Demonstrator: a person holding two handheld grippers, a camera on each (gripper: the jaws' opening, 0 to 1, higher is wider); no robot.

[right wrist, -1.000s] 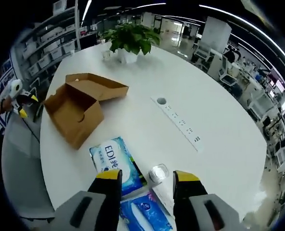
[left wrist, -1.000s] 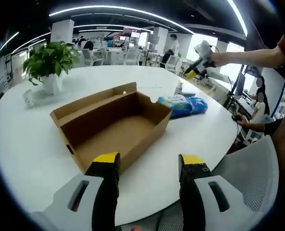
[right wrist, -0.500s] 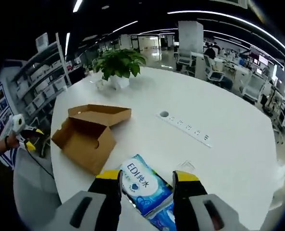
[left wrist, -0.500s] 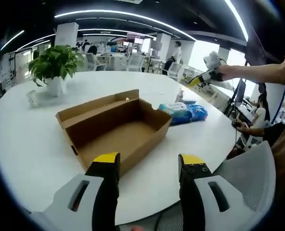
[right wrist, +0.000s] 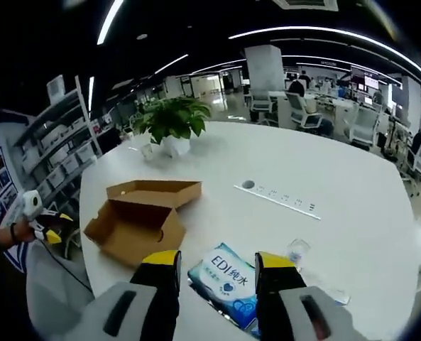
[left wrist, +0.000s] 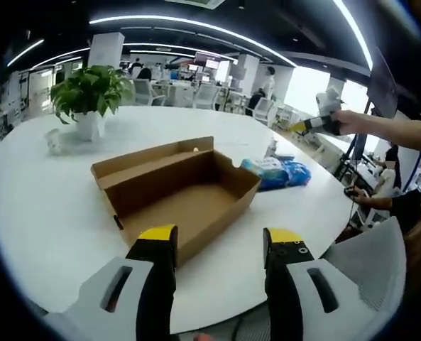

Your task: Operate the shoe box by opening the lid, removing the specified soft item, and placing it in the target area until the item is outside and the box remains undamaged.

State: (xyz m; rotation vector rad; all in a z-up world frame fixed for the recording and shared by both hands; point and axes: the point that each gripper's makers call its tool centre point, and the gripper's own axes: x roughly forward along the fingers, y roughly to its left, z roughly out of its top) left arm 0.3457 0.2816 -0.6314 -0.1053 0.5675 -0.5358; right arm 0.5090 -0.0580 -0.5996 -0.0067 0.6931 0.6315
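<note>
Left gripper view, centre frame: shoe box [left wrist: 178, 190] open, lid folded back at upper left, interior bare brown card. Blue soft pack [left wrist: 275, 172] lying on table [left wrist: 40, 227] just beside box's right end, outside it. Left gripper [left wrist: 217, 245] at bottom of frame, jaws apart, holding nothing. Right gripper [left wrist: 316, 122] at upper right, raised well above the pack.

Right gripper view: soft pack [right wrist: 224, 273] low centre, partly behind the yellow-tipped jaws of right gripper [right wrist: 214, 261]; jaws spread, nothing between them. Box [right wrist: 140, 219] left of centre; left gripper [right wrist: 43, 220] at far left edge.

Compared with a second back: right gripper's camera sits higher and more level, pack smaller in frame; lifted clear after release. Box and pack unmoved. Judged: item out, box walls unbent, task at or near its end.

Surface: large round white table, smooth, with inset socket strip [right wrist: 281, 199]. Potted plant [left wrist: 88, 96] at upper left. Small clear item [right wrist: 295, 250] beside pack, unidentified. Room: open-plan office, ceiling light strips, desks, chairs.
</note>
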